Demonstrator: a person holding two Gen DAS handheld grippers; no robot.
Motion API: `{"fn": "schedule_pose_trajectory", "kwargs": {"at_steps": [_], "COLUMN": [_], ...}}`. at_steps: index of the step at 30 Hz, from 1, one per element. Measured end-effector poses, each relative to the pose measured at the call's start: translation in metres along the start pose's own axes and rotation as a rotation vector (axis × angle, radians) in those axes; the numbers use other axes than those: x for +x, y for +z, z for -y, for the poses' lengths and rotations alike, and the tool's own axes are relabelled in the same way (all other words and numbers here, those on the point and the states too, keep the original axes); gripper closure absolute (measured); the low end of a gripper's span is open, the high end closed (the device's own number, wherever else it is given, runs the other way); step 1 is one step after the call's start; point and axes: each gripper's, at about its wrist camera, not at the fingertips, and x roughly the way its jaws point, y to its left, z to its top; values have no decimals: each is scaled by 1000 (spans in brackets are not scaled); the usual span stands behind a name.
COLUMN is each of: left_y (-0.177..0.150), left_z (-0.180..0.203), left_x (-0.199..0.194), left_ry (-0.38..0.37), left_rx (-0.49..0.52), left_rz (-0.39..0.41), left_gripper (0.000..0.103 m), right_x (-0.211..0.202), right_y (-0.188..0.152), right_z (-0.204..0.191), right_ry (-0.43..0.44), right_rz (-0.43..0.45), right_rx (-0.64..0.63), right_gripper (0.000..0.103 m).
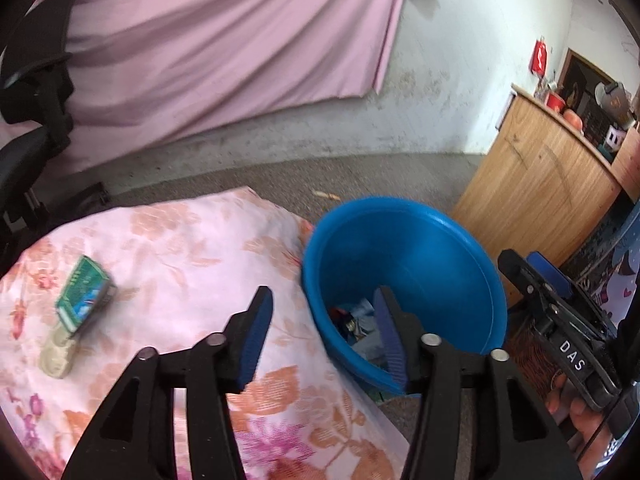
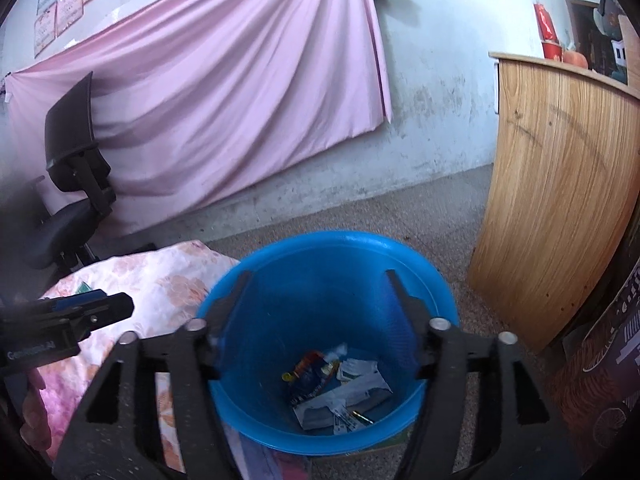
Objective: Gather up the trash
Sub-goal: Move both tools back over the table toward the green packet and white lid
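Blue-padded right gripper [image 2: 316,320] hangs wide open and empty over the bin [image 2: 444,300], wrappers [image 2: 340,384] lying at its bottom. Left gripper [image 1: 324,332], equally spread and empty, hovers at the cloth's [image 1: 192,248] edge; a green packet [image 1: 82,298] lies at ten o'clock.

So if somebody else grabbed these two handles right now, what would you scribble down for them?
Left tool: open, empty, hanging over the edge of the floral cloth beside the blue bucket.
Right tool: open, empty, right above the bucket's mouth.
Done: several wrappers and paper scraps already lie in the bucket's bottom.
Left: a green packet and a pale piece under it sit on the cloth, left of the left tool. Probably pick those up next and drop them in the bucket.
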Motion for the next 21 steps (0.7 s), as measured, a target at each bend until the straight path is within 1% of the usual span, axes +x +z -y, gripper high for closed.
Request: {"fn": "schedule_pose_trajectory", "kwargs": {"at_steps": [1,2,5,7,8,9,10,12,15,21], "left_y": [0,0,1,1,1,-1,-2,-4,-5,-7], "left_z": [-2,-6,-16,-22,-25,-29,-33,-43,-57,-87], "left_x": [-4,-10,-23,-31,-36,-41,-48,-61,-79,-110], "left_ry": [4,7,12,13,19,27,33,45,75,151], "left_rx": [-3,-8,-16,-10,-12,-17,-23,-37,-69,-104], "left_rz": [10,23,54,65,78,99,127,178,254,362], "left_gripper": [50,46,43,35,26,20,18,7,5,3], "right_x": [-2,-5,-11,-14,-17,-18,-21,-26,-31,-45], "right_y": [1,3,8,12,15,17,19,21,24,30], "right_z": [-2,-5,-14,-17,-20,-22,-25,-33,-46,-71], "right_ry": [2,10,13,19,24,31,43,55,85,178], "right_rz": [10,28,66,86,105,117,134,165,206,299], "right_rx": [4,10,17,24,31,36,41,40,26,8], "right_gripper": [3,0,0,0,0,0,0,0,0,0]}}
